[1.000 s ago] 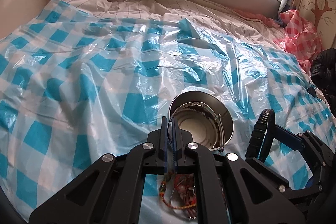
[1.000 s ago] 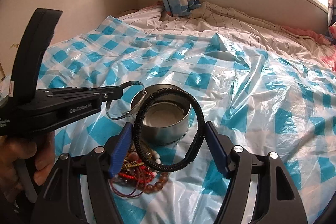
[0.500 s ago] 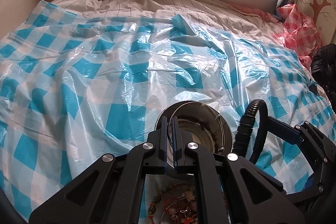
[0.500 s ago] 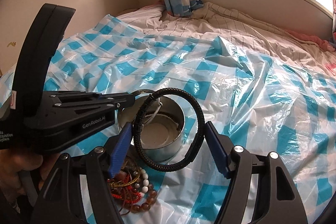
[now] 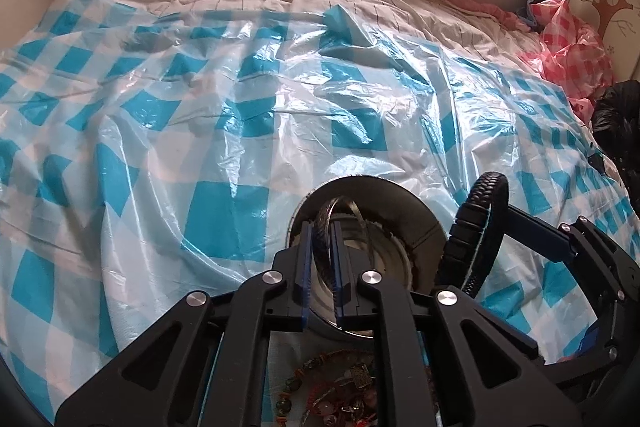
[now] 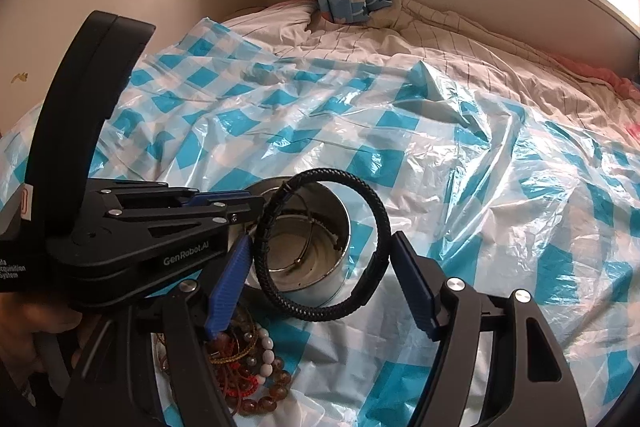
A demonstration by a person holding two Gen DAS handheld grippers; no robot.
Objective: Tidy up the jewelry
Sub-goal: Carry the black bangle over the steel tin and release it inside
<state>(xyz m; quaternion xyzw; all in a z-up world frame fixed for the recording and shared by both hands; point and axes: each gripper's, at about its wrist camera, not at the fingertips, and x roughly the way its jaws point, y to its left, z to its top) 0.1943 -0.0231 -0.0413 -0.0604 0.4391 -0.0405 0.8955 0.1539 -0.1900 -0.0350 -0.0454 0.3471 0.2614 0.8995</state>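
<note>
The step in hand looks like dropping bracelets into the tin, one claw at a time. The left gripper (image 5: 320, 263) has its blue pads drawn almost together, pinching the thin silver bangle (image 5: 340, 211) edge-on; the hoop stands just ahead of its fingertips, tilted into the mouth of the metal tin (image 5: 416, 223). Its next move, I judge, is to part the pads so the bangle falls inside. To the right, the right gripper (image 6: 320, 267) stands wide, its pads pressing the outer sides of the black braided bracelet (image 6: 380, 215), which hangs directly ahead of it over the near rim of the tin (image 6: 320, 283). It likely waits its turn. The left view shows the pinch but hides the tin's floor; the right view shows the bangle leaning inside, and the bead pile (image 6: 256, 367) just below its left pad.
</note>
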